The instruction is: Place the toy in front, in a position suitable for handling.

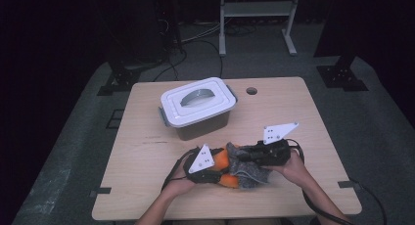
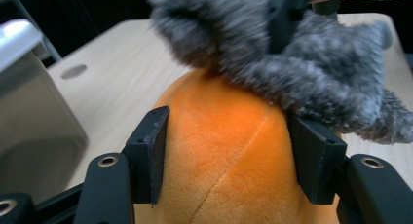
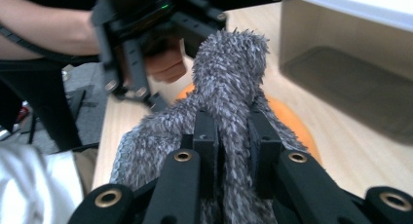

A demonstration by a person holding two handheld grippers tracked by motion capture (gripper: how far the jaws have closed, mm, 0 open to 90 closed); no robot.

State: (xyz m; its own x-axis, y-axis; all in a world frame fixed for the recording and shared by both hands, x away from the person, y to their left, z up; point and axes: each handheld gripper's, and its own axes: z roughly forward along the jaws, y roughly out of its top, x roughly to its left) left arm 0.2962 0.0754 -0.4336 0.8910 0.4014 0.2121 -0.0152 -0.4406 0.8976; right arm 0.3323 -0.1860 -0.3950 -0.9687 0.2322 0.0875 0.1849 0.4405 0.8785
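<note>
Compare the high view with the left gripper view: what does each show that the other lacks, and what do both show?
High view alone: the box's white lid with its grey handle, the round hole in the table and the metal frame beyond it. Left gripper view alone: the left gripper clamped on the orange plush, with a seam running across it. Both: the grey furry cloth over the orange plush.

Left gripper (image 1: 215, 167) jaws clamped; right gripper (image 1: 243, 155) pinched tight; forearms converge.

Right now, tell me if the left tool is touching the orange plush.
Touching. In the left gripper view both jaws of the left tool press into the sides of the orange plush, with no gap showing.
</note>
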